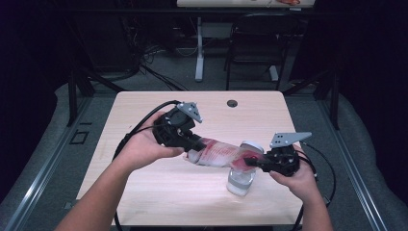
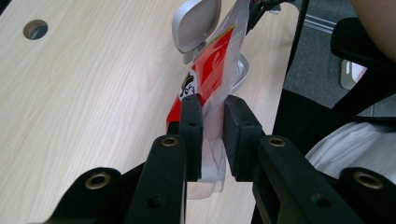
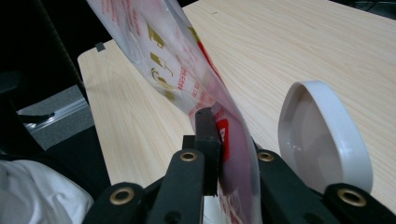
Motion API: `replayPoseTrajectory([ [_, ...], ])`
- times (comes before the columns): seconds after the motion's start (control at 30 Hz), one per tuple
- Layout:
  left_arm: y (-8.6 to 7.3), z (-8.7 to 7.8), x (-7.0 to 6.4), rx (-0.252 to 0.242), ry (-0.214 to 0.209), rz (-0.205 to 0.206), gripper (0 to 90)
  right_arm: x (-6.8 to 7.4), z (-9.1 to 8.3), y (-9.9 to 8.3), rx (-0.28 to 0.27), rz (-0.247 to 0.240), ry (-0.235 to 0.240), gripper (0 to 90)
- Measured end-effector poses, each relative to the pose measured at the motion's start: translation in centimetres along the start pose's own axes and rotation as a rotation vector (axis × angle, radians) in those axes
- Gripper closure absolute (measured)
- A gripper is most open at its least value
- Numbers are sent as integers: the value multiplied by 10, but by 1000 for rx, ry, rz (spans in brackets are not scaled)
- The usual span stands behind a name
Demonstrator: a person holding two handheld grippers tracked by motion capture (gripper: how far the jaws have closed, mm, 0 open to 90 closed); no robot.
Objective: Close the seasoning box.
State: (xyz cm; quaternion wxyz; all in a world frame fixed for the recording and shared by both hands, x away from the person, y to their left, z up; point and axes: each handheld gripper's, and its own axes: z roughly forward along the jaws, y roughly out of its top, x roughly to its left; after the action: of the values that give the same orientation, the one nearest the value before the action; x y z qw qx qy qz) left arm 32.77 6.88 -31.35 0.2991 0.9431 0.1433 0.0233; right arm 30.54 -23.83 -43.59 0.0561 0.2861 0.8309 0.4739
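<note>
Black jaws of my left gripper (image 2: 212, 135) pinch one end of a thin, glossy red-and-clear plastic pouch (image 2: 210, 79); my right gripper (image 3: 229, 154) clamps the other end. I hold it stretched in the air over the table's (image 1: 159, 192) front right part, tilted down toward a small translucent container (image 1: 239, 182) with its rounded white hinged lid (image 3: 327, 144) open. Emptying seems underway, though I see nothing falling.

High view overlooks the table (image 1: 144, 192); both tool views, probably close, share it.
</note>
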Motion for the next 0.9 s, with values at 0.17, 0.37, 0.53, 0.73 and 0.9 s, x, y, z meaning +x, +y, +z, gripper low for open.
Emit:
replayPoseTrajectory([
  [0.17,1,0,0,-2,3,0,776,0,0,0,2,0,-3,875],
  [0.37,2,1,-1,-10,14,9,764,-2,-1,-1,4,2,2,886],
  [0.53,3,2,-1,-15,18,15,755,-3,-2,-2,3,2,0,893],
  [0.73,3,2,0,-30,22,12,746,-5,-1,-3,-5,17,6,897],
  [0.9,3,3,1,-40,25,15,738,-6,-2,-3,-6,21,3,898],
])
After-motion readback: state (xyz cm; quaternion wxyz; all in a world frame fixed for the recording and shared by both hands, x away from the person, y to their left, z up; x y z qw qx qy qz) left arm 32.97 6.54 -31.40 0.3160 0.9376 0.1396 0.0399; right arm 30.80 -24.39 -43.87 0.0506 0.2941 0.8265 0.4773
